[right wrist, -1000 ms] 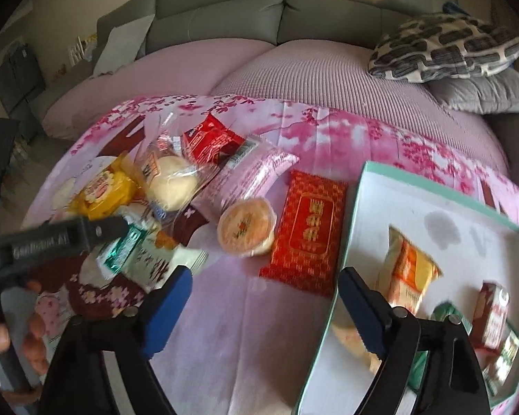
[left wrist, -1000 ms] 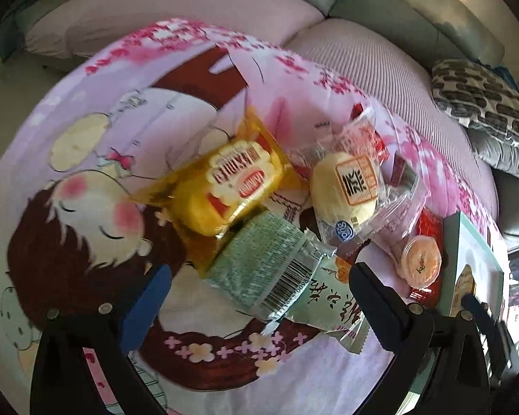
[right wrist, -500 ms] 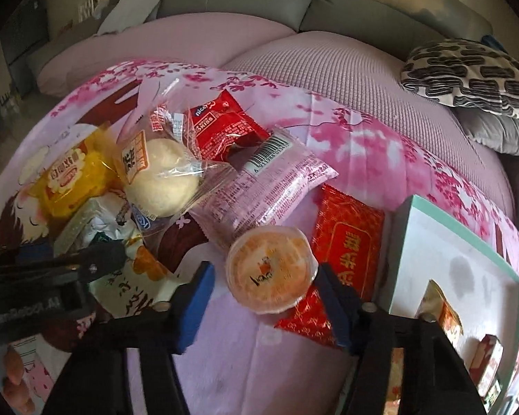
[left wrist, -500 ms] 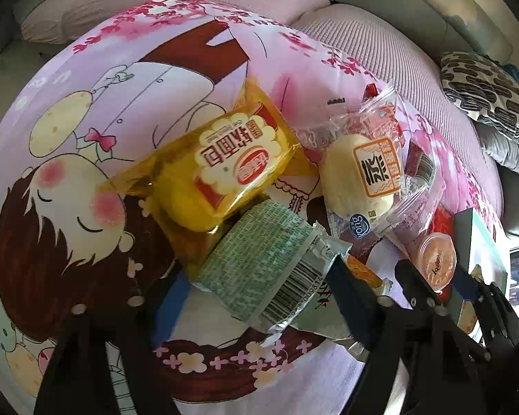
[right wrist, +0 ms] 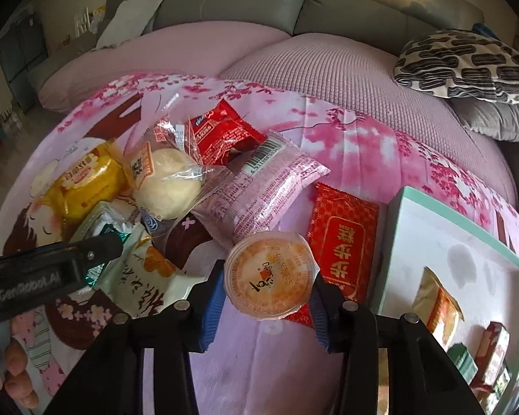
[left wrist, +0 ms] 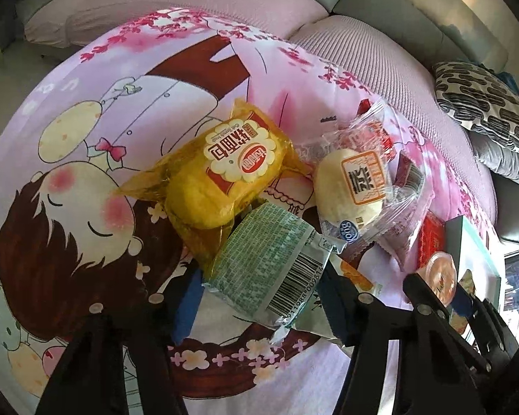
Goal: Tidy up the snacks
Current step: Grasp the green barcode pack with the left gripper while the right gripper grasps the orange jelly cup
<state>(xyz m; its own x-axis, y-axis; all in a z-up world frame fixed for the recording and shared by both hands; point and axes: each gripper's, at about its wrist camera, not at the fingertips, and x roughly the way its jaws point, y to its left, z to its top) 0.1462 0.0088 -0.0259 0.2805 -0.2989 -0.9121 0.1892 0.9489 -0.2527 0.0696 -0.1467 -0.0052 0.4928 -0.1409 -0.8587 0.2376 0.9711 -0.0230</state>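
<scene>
My left gripper (left wrist: 259, 297) is closed around the green barcode packet (left wrist: 266, 263), one pad on each side. Beyond it lie a yellow bread bag (left wrist: 221, 180) and a clear-wrapped white bun (left wrist: 353, 186). My right gripper (right wrist: 264, 307) has its blue pads against both sides of the round orange jelly cup (right wrist: 270, 276). The cup rests on the cloth, partly over a red packet (right wrist: 342, 242). A pink packet (right wrist: 263, 193) and a smaller red packet (right wrist: 225, 135) lie behind it. The left gripper also shows in the right wrist view (right wrist: 114, 245).
A mint-rimmed white tray (right wrist: 394, 242) at the right holds several snacks. A white packet with script (right wrist: 145, 283) lies between the grippers. A pink cartoon cloth (left wrist: 86, 103) covers the surface. A grey sofa with a patterned cushion (right wrist: 463, 65) stands behind.
Both grippers moved forward and narrowed. The left jaws closed in on the green packet; the right jaws closed in on the jelly cup.
</scene>
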